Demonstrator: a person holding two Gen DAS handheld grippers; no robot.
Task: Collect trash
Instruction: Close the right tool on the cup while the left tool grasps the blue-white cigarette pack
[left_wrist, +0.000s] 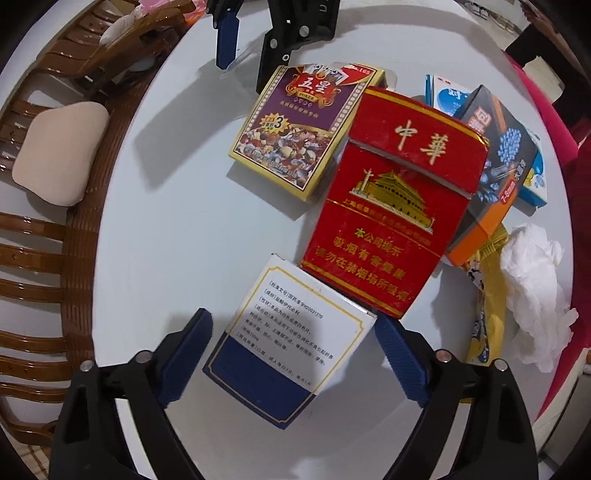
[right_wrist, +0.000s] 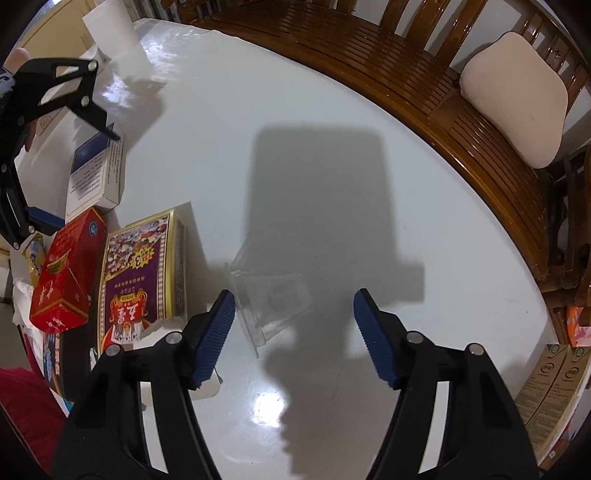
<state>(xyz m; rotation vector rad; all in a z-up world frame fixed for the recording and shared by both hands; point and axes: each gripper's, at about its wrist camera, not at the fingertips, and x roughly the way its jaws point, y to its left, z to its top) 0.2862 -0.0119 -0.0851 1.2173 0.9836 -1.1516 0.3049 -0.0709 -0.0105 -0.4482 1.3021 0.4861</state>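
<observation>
- Left wrist view: the left gripper (left_wrist: 291, 354) stands wide around the white and blue box (left_wrist: 284, 343), pads not yet pressing it; I think it should close squarely on the box sides, without pushing the red pack (left_wrist: 388, 206) that leans on the box
- Right wrist view: the right gripper (right_wrist: 293, 338) is open above a clear plastic wrapper (right_wrist: 269, 299); the film is thin, so go low before closing
- The round white table (right_wrist: 332, 92) is glossy; a wooden bench (right_wrist: 424, 62) curves along its far edge

Blue-and-white medicine box (left_wrist: 280, 354) flat on table, red cigarette pack (left_wrist: 391, 206) leaning on its corner, clear wrapper (right_wrist: 269, 295) apart
</observation>
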